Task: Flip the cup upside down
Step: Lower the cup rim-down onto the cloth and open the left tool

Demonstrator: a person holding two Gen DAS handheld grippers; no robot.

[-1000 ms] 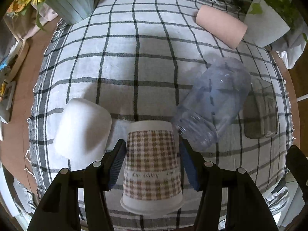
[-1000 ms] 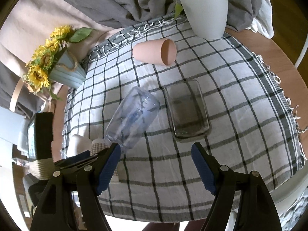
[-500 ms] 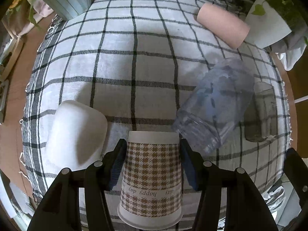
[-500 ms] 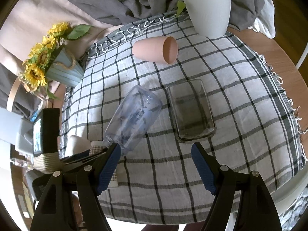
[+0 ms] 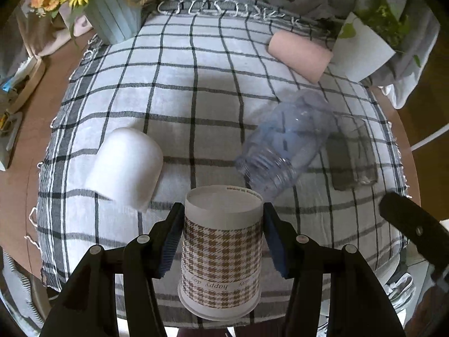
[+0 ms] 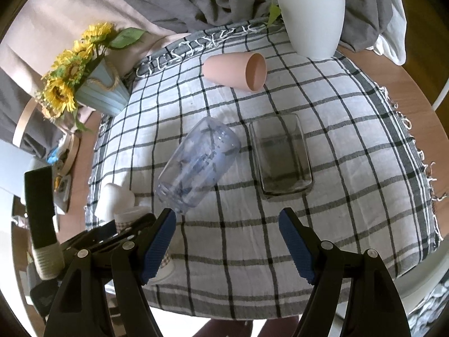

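Paper cup [image 5: 221,250]: houndstooth print, inverted, base up, rim down at the near edge of the checked cloth [image 5: 196,84]; clamped on both sides by the left gripper [image 5: 221,238]. Right gripper [image 6: 227,241]: jaws spread wide, nothing between them, above the cloth's near edge. White cup [image 5: 126,165]: on its side, just left of the paper cup. Clear bottle [image 6: 196,165]: lying down, mid-cloth. Glass [image 6: 280,157]: on its side, just right of the bottle. Pink cup [image 6: 235,70]: on its side, far end. White planter [image 6: 314,22], sunflower pot [image 6: 98,92]: far corners.
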